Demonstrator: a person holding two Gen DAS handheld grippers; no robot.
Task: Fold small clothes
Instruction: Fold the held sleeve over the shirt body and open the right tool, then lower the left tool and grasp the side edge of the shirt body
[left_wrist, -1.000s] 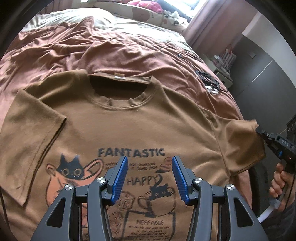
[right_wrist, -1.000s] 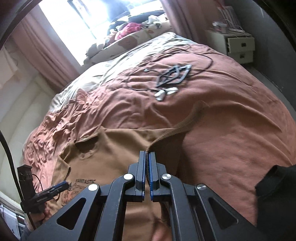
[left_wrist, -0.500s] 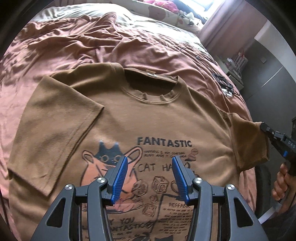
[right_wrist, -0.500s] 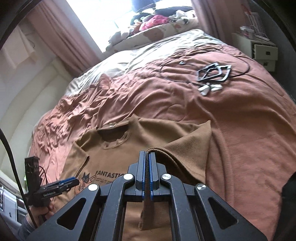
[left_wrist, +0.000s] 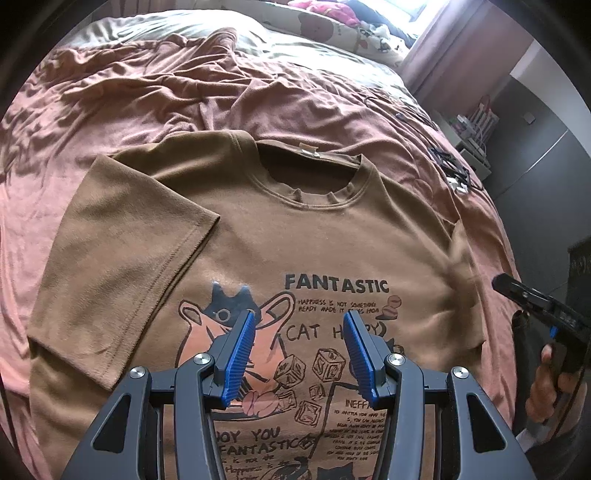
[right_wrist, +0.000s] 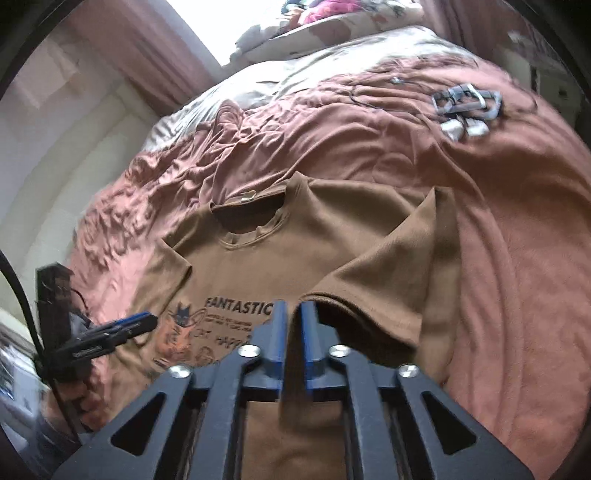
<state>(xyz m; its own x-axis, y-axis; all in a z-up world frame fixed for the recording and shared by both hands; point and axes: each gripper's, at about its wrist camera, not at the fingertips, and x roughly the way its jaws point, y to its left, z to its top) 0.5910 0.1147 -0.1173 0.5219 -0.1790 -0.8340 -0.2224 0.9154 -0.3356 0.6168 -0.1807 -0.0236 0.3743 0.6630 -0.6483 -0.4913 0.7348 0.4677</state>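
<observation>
Bed: a rumpled rust-pink bedspread (left_wrist: 155, 96) fills most of both views; a pale cover and pillows lie at the top edge.
T-shirt: the brown T-shirt (left_wrist: 303, 243) lies print side up across the centre and lower half of the left wrist view, collar toward the top of the frame.
Sleeves: one sleeve (left_wrist: 122, 266) lies spread at left of centre; the other sleeve (right_wrist: 391, 273) sits right of centre in the right wrist view, folded in over the shirt.
Clutter: dark straps and clips (right_wrist: 467, 105) with a thin cable lie at upper right, well apart from the shirt.
Left gripper (left_wrist: 298, 350): jaws about half open, empty, above the cat print.
Right gripper (right_wrist: 293, 332): jaws opening, narrow gap, sleeve hem just beyond the tips; brown cloth shows in the gap.
</observation>
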